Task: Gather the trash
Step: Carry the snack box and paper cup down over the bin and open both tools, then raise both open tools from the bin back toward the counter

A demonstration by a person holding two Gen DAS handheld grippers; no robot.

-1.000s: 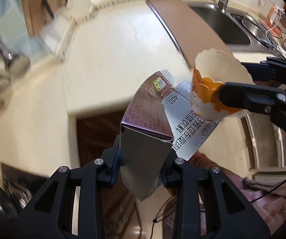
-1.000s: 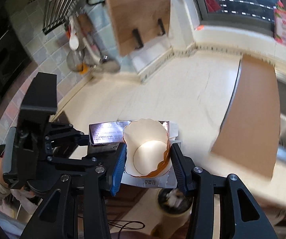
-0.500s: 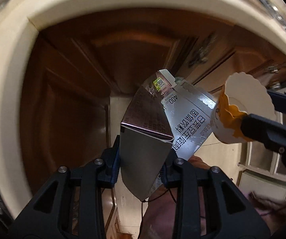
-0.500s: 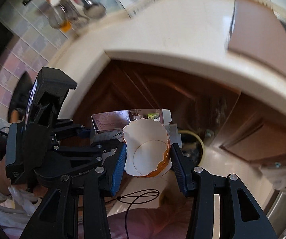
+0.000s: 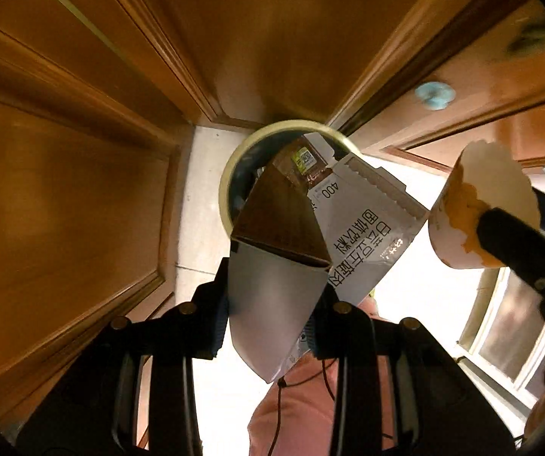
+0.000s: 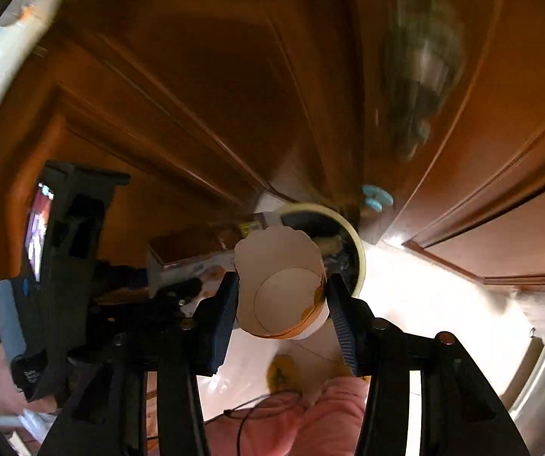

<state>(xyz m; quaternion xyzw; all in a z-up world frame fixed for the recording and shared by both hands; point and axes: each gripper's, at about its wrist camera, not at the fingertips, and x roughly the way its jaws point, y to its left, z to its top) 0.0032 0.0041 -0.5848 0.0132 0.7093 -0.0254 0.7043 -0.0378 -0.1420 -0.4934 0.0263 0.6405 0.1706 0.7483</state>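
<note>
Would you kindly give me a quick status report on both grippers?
Left gripper shut on flattened carton. Right gripper shut on paper cup. Both above the trash bin on the floor; nothing blocking.

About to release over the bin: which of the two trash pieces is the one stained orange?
The paper cup in the right gripper, with its torn rim. The flattened carton in the left gripper is silver and brown, printed.

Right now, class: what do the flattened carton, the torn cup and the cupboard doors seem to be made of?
Flattened carton: printed paperboard with a silvery, probably foil lining, creased sharply.
Torn cup: thin matte paper, orange print, ragged rim.
Cupboard doors: brown panelled wood or wood veneer with a glossy varnish; the sheen shows, but which one is unclear.
</note>
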